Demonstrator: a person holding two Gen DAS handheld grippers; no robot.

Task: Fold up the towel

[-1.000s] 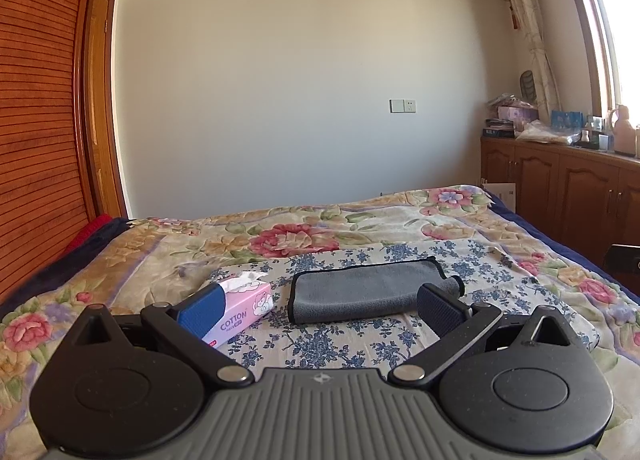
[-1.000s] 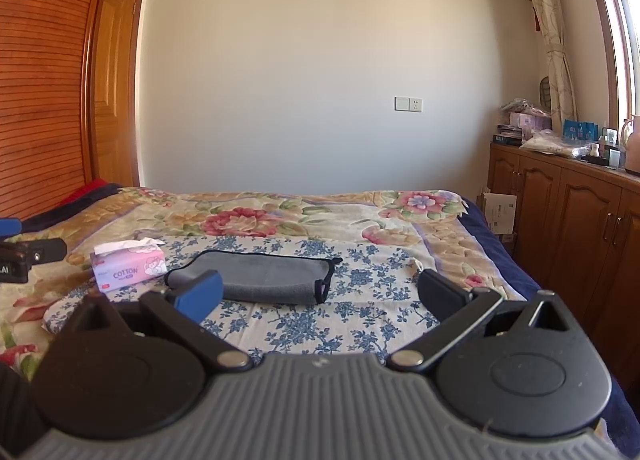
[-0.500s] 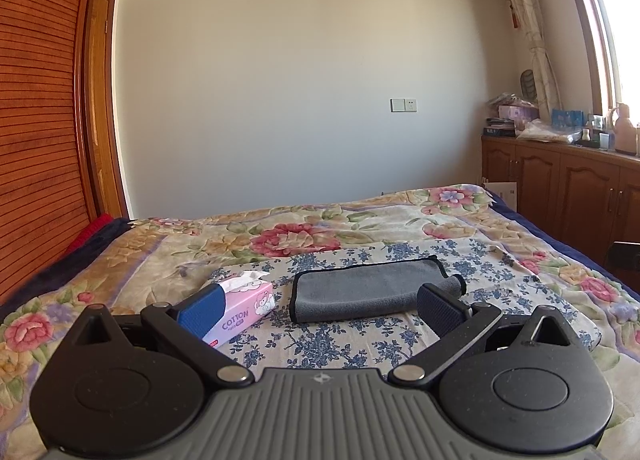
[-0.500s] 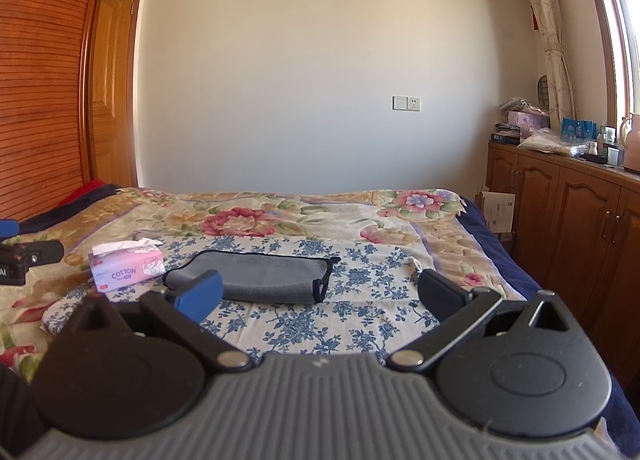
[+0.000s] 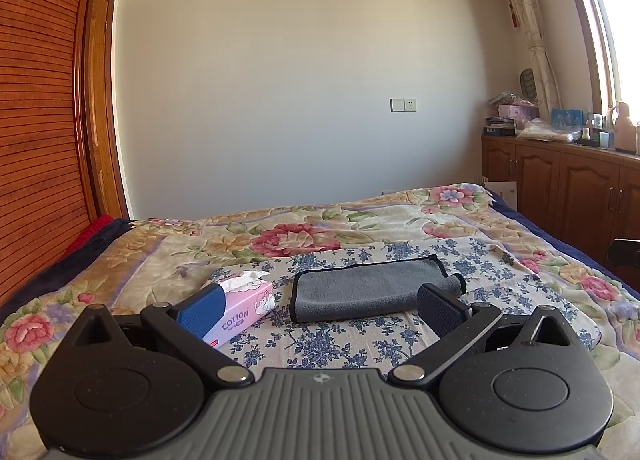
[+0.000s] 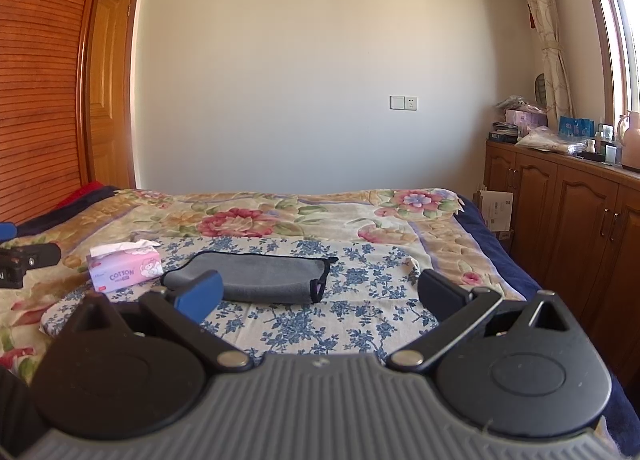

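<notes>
The grey towel [image 5: 370, 292], edged in black, lies folded into a long strip on the blue-flowered cloth [image 5: 360, 344] spread over the bed [image 5: 120, 272]. In the left wrist view it sits ahead of the left claw [image 5: 320, 310], between the lines of its two fingers and apart from both; the right pad [image 5: 438, 314] overlaps the towel's right end in the picture only. In the right wrist view the towel [image 6: 260, 278] lies ahead and to the left of the right claw [image 6: 320, 294], its black-trimmed end nearest the claw's midline, its other end behind the blue left pad [image 6: 200, 294]. Both claws stand wide, holding nothing. A pink tissue box [image 5: 244, 310] marked COTTON rests just left of the towel, behind the left claw's blue left pad [image 5: 200, 310]. Beyond the bed rises a pale wall [image 5: 300, 100] bearing a switch plate [image 5: 403, 105]; wooden cabinets [image 6: 560, 212] line the right side, their top crowded with small items.
</notes>
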